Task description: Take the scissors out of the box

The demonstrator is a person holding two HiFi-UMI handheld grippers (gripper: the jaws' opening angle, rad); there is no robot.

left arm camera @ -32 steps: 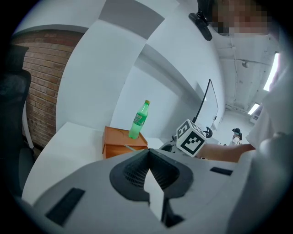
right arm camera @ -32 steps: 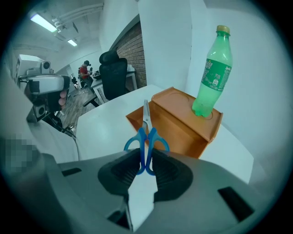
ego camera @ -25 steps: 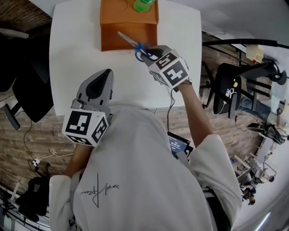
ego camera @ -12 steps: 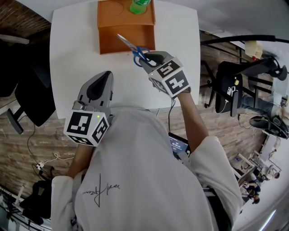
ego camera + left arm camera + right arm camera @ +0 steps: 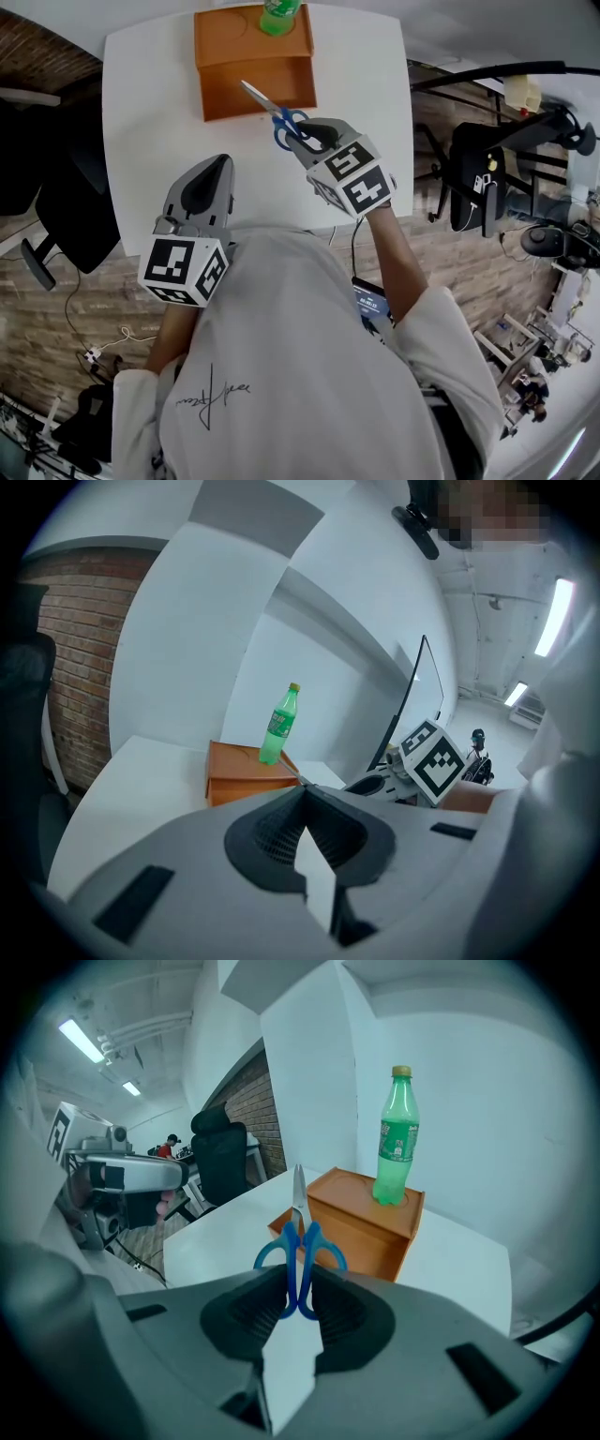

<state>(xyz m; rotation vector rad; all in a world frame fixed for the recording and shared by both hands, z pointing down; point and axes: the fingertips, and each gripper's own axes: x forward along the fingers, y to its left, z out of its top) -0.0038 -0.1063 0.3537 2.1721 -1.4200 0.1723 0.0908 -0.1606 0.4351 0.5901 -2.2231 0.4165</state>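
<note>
Scissors (image 5: 298,1241) are clamped by their blue handles between the right gripper's (image 5: 298,1296) jaws, blades pointing ahead, seemingly clear of the orange box (image 5: 366,1218) beyond. Extraction looks done, with only set-down left. Left gripper (image 5: 302,803) jaws are together and empty.

Green bottle (image 5: 279,15) upright, far side of white table (image 5: 150,117); black chair (image 5: 58,204) beside table's left edge.

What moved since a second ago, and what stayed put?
The right gripper, still clamped on the scissors, drew them slightly back from the orange box toward the person. Nothing was grabbed or released. The left gripper, box and green bottle stayed put.
</note>
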